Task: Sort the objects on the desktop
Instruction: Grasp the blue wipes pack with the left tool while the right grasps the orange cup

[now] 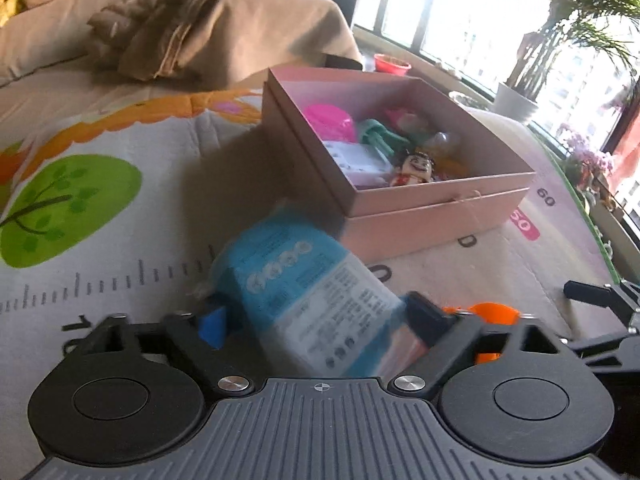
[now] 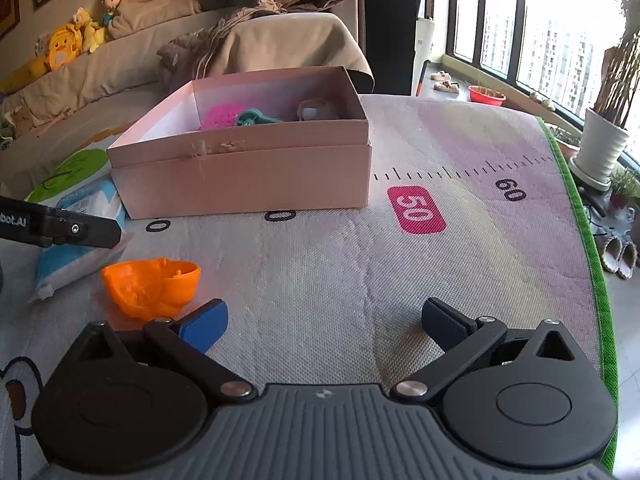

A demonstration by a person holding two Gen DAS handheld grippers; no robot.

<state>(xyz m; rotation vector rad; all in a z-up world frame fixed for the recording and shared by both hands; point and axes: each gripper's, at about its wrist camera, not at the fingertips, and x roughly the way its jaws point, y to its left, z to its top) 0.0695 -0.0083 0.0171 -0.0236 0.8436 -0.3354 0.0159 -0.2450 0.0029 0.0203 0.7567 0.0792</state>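
**Already half-filled box, wipes pack between the jaws**

Inside the pink box [image 1: 436, 200] lie a pink toy [image 1: 330, 122], a green piece [image 1: 374, 134] and a figurine [image 1: 414, 168]. Tilted downward, the left gripper [image 1: 316, 320] straddles the wipes pack [image 1: 304, 292] on the mat [image 2: 400, 280], whether pressing it is unclear; the right gripper [image 2: 324, 320] hovers spread and empty beside an orange toy [image 2: 152, 286].

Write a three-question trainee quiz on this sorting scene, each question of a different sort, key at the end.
1. True or false: the blue wipes pack lies between the fingers of the left tool.
2. Which loose item lies on the mat nearest the right tool?
A. pink bowl
B. orange toy half
C. doll figure
3. Fill in: the pink box holds toys and has no ____ on it.

Key:
1. True
2. B
3. lid
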